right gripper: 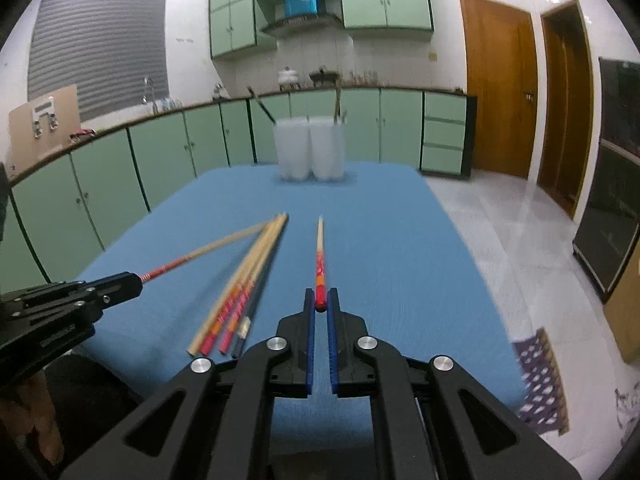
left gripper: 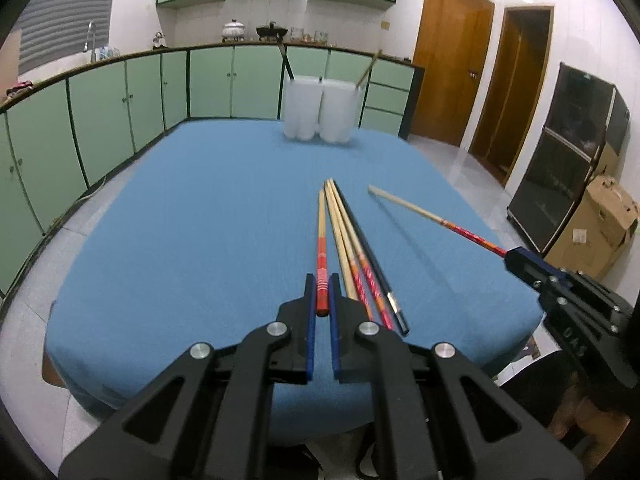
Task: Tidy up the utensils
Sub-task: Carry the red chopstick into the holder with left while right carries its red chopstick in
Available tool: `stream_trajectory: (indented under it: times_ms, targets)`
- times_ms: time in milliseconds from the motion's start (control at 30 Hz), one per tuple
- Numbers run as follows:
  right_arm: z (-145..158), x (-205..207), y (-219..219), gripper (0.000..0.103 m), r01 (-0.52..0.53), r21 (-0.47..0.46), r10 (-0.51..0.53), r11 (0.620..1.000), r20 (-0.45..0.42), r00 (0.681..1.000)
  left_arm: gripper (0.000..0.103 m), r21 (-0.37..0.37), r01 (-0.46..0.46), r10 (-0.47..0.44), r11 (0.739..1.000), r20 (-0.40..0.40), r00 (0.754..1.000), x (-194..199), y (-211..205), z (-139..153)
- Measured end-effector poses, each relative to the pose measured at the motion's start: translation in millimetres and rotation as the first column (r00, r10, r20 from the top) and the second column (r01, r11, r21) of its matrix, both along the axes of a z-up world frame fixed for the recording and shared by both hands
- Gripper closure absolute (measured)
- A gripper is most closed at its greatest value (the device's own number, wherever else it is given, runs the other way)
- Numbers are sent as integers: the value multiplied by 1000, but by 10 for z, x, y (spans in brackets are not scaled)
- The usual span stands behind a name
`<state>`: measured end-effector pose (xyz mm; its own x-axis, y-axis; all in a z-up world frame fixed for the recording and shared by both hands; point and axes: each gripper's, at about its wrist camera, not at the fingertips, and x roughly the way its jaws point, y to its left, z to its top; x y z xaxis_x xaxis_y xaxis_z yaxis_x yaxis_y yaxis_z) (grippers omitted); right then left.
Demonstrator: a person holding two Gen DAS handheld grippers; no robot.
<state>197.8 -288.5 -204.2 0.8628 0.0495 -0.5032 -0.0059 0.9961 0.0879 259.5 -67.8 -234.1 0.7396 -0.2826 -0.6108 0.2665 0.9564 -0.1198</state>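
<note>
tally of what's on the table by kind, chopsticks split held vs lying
Chopsticks held in tongs: 2, one in the left tongs, one in the right tongs
Chopsticks lying on the blue table: 4
White cups: 2, a stick or two in each
Total: 8

Even indoor light, mild glare on the floor tiles, strong fisheye bend with dark vignetted corners, motion blur in both views.
</note>
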Motion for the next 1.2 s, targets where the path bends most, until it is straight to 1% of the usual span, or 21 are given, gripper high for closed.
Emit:
stream_trajectory:
  times_ms: [33, 133, 267, 333, 400, 467, 533, 733, 900, 1033, 1200]
  targets:
    - [119, -27, -19, 97, -1, 0, 1, 1000, 20, 1000, 98, -8, -2, 2, 1000, 8, 1000, -13, 20, 62]
    - [356, -39, -38, 97, -7, -8, 8, 1000, 56, 998, 98, -20, -5, 6, 1000, 45, 999, -56, 68, 272]
    - [687, 43, -27, 97, -37, -39, 41, 999, 87, 995, 98, -30, 2, 0, 1000, 84, 996, -50, 116, 527]
    - [828, 138, -21, 97, -57, -59, 62, 997, 89, 994, 98, -29, 12, -9, 1000, 102, 995, -11, 132, 654]
    - [955, 294, -32, 97, -82, -71, 88, 994, 73, 994, 98, -22, 18, -16, 1000, 114, 993, 42, 134, 744]
    - [1041, 444, -60, 97, -102, -66, 105, 993, 54, 993, 98, -16, 28, -26, 999, 121, 992, 126, 133, 833]
    - [1109, 607, -73, 97, -117, -76, 120, 990, 34, 992, 98, -25, 35, -32, 999, 113, 993, 235, 153, 912]
    - [1314, 1108, -82, 97, -168, -102, 166, 981, -29, 986, 98, -4, 64, -64, 998, 90, 994, 636, 144, 1072]
    - [1434, 1438, -136, 97, -210, -65, 205, 975, -88, 975, 98, -16, 94, -93, 995, 57, 994, 899, 140, 1174]
    - [1510, 1567, -147, 97, -228, -65, 221, 972, -101, 970, 98, -11, 109, -108, 994, 46, 993, 1052, 99, 1228]
    - [1649, 1645, -90, 97, -245, -99, 237, 964, -91, 967, 98, 9, 121, -121, 993, 57, 991, 1236, 50, 1349]
